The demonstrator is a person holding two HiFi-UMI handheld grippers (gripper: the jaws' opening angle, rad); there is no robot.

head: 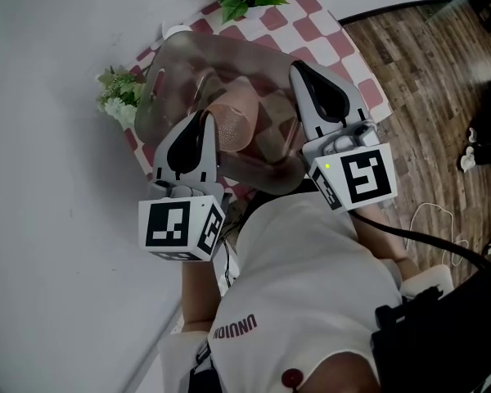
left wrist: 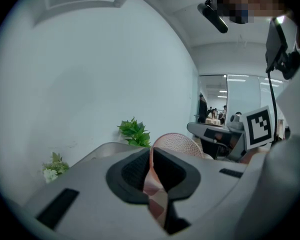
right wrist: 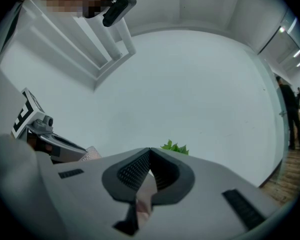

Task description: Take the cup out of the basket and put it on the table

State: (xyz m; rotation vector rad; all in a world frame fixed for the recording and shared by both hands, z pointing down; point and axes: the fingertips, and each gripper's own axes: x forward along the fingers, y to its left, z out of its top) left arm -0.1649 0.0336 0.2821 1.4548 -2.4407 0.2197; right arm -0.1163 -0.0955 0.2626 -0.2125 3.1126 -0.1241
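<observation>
The print on my shirt point(head: 303, 268) is upside down and I cannot read it surely. The pink cup point(head: 233, 123) sits inside the translucent basket point(head: 165, 80) on the checked surface point(head: 321, 24). It lies between my left gripper point(head: 203, 119) and right gripper point(head: 298, 69), both with jaws clenched on nothing.

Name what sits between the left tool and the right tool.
The pink cup, inside the translucent basket, lies between the left tool and the right tool; the head view shows it.
</observation>
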